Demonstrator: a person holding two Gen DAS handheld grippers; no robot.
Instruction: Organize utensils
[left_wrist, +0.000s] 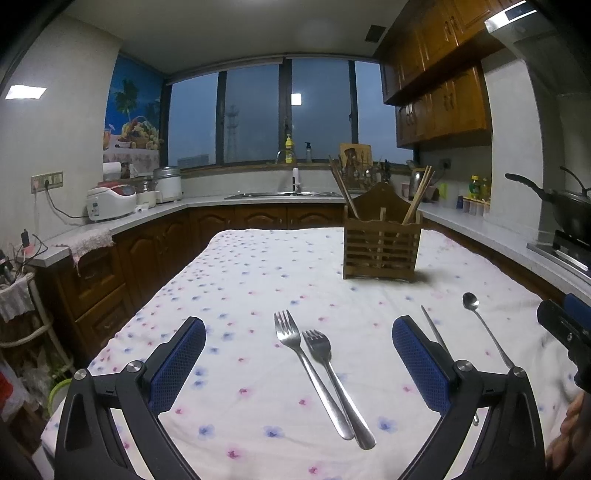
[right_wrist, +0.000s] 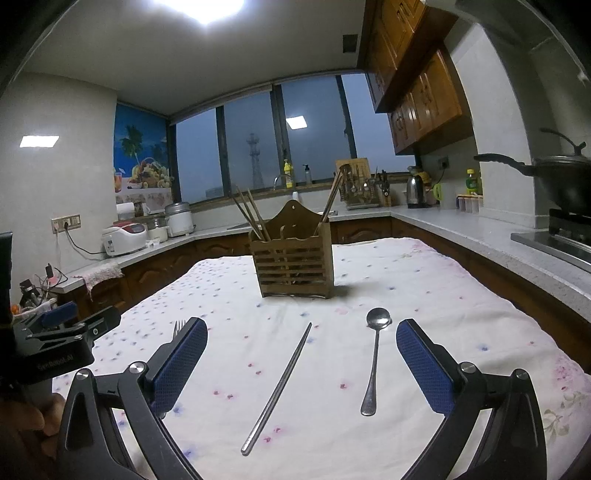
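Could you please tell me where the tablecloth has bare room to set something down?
The widest bare patch is left of the two forks, toward the tablecloth edge. Another lies between the forks and the wooden holder. It is crowded near the chopstick and spoon.

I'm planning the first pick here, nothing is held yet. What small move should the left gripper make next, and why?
Probably lower the left gripper onto the two forks lying side by side between its open fingers. Both grippers are open and empty, the forks sit directly ahead on the tablecloth, and the wooden holder stands beyond them. The spoon and metal chopsticks lie under the right gripper.
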